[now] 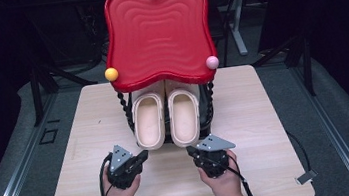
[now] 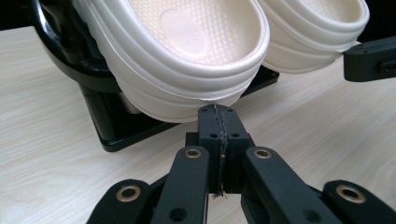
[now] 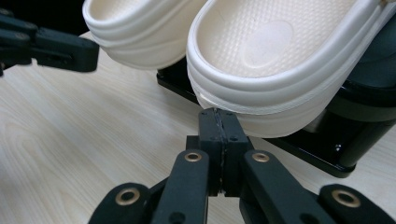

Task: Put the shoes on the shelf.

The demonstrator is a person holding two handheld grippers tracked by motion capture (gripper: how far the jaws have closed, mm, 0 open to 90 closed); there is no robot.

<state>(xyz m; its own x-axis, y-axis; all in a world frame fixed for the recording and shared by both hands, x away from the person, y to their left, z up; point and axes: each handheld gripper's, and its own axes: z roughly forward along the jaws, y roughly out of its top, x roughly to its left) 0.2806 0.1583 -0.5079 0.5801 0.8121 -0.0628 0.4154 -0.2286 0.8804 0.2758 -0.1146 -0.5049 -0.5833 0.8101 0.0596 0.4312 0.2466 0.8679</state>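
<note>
- Two cream slippers [image 1: 167, 118] are seen side by side on a black rack [image 1: 126, 109] at the table's [image 1: 265, 117] centre; their toes are hidden under a red tray [image 1: 157, 34].
- The left gripper [image 1: 142, 157], at 7 o'clock of the rack, is pressed together on nothing.
- The right gripper [image 1: 190, 151], at 5 o'clock, is likewise closed and empty.
- The rack's lower frame is largely obscured.

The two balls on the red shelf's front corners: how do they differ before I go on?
The yellow ball sits at the left front corner of the red shelf, the pink ball at its right front corner. The yellow ball is a strong, saturated colour; the pink ball is pale. Both are small, round, about the same size, and level with each other above the cream slippers.
</note>
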